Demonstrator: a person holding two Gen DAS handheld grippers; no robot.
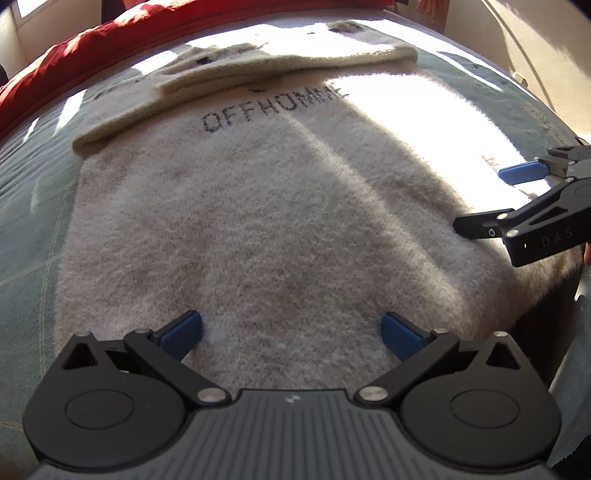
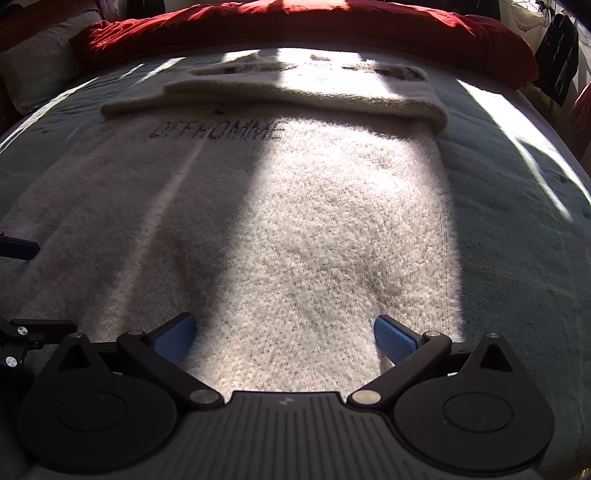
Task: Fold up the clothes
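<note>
Left gripper [image 1: 291, 334]: jaws released, empty, with the sweater [image 1: 258, 229] spread flat between and ahead of them. Right gripper [image 2: 284, 336]: jaws likewise released over the sweater's near hem, sleeves folded across its far end.

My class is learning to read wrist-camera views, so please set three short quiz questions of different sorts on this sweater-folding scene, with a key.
1. True or false: both sleeves are folded across the top of the sweater.
2. Multiple choice: the left gripper is (A) shut on the hem, (B) open over the near edge, (C) out of view.
3. Fill in: beyond the sweater lies a ____ blanket.

Key: 1 true; 2 B; 3 red. The right gripper is open too, and the sweater lies on a green bedcover.
</note>
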